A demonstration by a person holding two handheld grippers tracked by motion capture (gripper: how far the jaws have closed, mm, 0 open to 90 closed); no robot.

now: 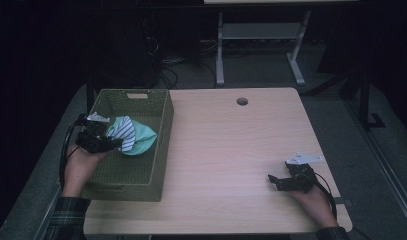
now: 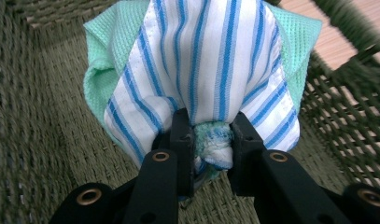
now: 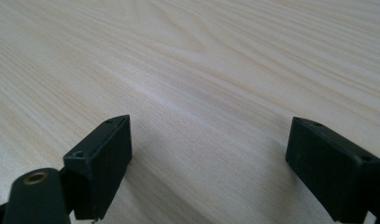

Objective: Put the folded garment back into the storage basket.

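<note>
Table [image 1: 231, 150]: light wood top, the largest item and bearer of all the rest. Its grain shows close up in the right gripper view [image 3: 187, 56].

Basket [image 1: 133, 145]: green woven bin, the landmark for this entry, standing on the table's left end. From above its whole outline and handle slot are plain; the left gripper view gives its weave and inner wall [image 2: 33, 121] instead.

Cloth bundle [image 1: 133, 135]: mint-green cloth wrapped with a blue-and-white striped one, hanging inside the basket near its upper half. Whether it touches the basket floor I cannot tell. The left gripper view [image 2: 206, 70] adds the stitched hems and the bunched wad pinched between the jaws, too small to read from above.

Left gripper [image 1: 98, 139]: at the basket's left wall, reaching inward, jaws clamped on the bundle's gathered end [image 2: 211, 144].

Right gripper [image 1: 286, 181]: well apart from the basket, low on the table's right side, jaws spread wide with nothing between them [image 3: 208, 163].

Step in hand, as judged: depositing the bundle in the basket. The next move calls for lowering it to the basket floor, then parting the jaws and drawing clear of the wall without snagging a fold on the weave.
</note>
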